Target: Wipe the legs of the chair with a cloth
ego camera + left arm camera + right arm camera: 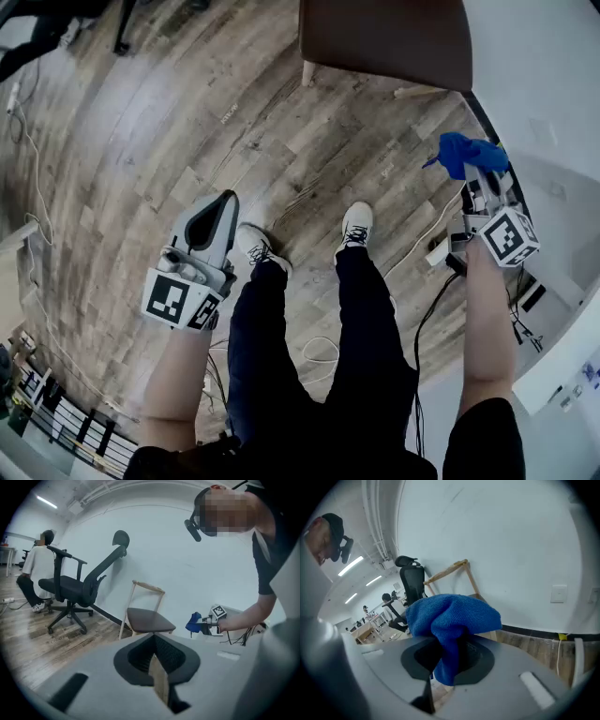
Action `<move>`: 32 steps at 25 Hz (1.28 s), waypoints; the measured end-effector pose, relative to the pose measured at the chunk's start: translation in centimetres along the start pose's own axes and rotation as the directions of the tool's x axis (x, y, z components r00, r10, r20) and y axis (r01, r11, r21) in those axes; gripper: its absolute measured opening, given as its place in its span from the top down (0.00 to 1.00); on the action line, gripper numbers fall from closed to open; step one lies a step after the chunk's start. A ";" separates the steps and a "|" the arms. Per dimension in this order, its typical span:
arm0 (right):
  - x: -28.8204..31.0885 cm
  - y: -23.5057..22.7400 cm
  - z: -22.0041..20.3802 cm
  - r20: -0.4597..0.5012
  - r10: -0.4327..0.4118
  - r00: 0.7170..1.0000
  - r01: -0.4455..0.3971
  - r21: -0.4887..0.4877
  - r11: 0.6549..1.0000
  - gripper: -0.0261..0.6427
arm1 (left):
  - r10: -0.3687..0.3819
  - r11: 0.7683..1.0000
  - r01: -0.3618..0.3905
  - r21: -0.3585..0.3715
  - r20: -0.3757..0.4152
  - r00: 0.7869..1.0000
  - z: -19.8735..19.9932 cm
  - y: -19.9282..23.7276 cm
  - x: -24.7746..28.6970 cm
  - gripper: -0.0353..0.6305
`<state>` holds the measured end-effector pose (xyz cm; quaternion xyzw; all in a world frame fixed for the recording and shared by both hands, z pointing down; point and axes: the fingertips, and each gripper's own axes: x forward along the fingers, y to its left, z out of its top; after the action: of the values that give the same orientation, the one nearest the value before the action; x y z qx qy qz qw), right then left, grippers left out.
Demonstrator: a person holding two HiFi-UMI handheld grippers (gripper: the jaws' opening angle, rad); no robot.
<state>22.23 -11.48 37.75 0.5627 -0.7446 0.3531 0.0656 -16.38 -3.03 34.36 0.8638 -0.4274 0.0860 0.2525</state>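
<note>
The chair has a dark brown seat [384, 37] and pale wooden legs [307, 73]; it stands at the top of the head view, ahead of my feet. In the left gripper view the chair [149, 619] stands against the white wall. A blue cloth [464, 153] is bunched in my right gripper [480, 176], which is shut on it, held to the right of the chair and apart from it. The cloth [450, 618] covers that gripper's fingertips. My left gripper [230, 195] hangs over the floor by my left shoe, shut, holding nothing [157, 656].
My shoes [356, 225] stand on the wood floor between the grippers. A power strip [438, 251] and cables lie along the white wall at right. A black office chair [79, 588] and a seated person [37, 569] are farther left. Cables [28, 141] run along the left.
</note>
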 end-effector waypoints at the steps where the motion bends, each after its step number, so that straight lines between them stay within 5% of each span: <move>1: -1.3 1.8 1.0 0.006 0.019 1.000 -0.019 0.013 1.000 0.86 | -0.009 1.000 0.008 -0.010 -0.009 1.000 1.2 -1.0 -1.1 0.95; 6: -8.0 12.5 5.9 0.029 0.113 0.993 -0.113 0.020 0.993 0.86 | -0.077 0.996 0.076 -0.045 -0.021 0.997 8.3 -6.0 -6.8 0.95; 16: -20.5 32.5 14.0 0.135 0.235 0.963 -0.236 -0.005 0.972 0.86 | -0.291 0.955 0.290 0.070 0.003 0.957 22.2 -14.8 -17.0 0.95; 22: -29.5 38.2 13.6 0.200 0.246 0.948 -0.254 0.015 0.967 0.86 | -0.394 0.919 0.394 0.020 -0.003 0.919 25.2 -20.3 -21.2 0.95; 32: -39.2 40.5 11.1 0.201 0.292 0.935 -0.297 -0.003 0.955 0.86 | -0.426 0.904 0.426 0.017 -0.010 0.905 25.3 -28.0 -25.1 0.95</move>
<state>3.74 17.72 -8.20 0.4782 -0.8183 0.3109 -0.0709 -11.77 15.73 -6.62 0.9384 -0.2269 0.0353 0.2584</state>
